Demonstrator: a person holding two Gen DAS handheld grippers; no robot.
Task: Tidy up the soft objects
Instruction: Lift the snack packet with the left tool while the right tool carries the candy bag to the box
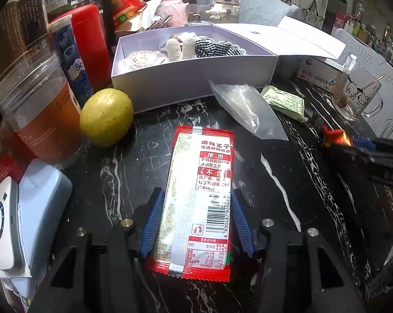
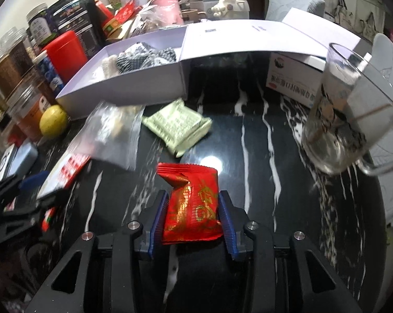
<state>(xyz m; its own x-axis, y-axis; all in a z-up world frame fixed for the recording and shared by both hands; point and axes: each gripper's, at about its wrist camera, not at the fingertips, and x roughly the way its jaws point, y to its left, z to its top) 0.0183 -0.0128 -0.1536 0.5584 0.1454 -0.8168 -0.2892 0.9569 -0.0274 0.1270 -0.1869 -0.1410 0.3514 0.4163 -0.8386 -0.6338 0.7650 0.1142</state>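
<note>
My left gripper (image 1: 195, 198) is shut on a long red-and-white snack packet (image 1: 199, 193), its blue pads pressed on both sides. My right gripper (image 2: 192, 200) is shut on a small red foil packet (image 2: 194, 203); it also shows at the right of the left wrist view (image 1: 336, 137). An open white box (image 1: 191, 78) stands behind, holding checked fabric (image 1: 212, 48) and other soft items; it also shows in the right wrist view (image 2: 123, 88). A clear plastic bag (image 1: 246, 107) and a green packet (image 1: 285, 99) lie on the black marble table (image 1: 287, 182) before the box.
A yellow lemon (image 1: 106, 117), jars (image 1: 35, 109), a red canister (image 1: 89, 39) and a blue case (image 1: 37, 198) crowd the left. A glass mug (image 2: 352, 109) stands at the right, a medicine box (image 2: 290, 80) behind it. The box lid (image 2: 261, 36) lies open to the right.
</note>
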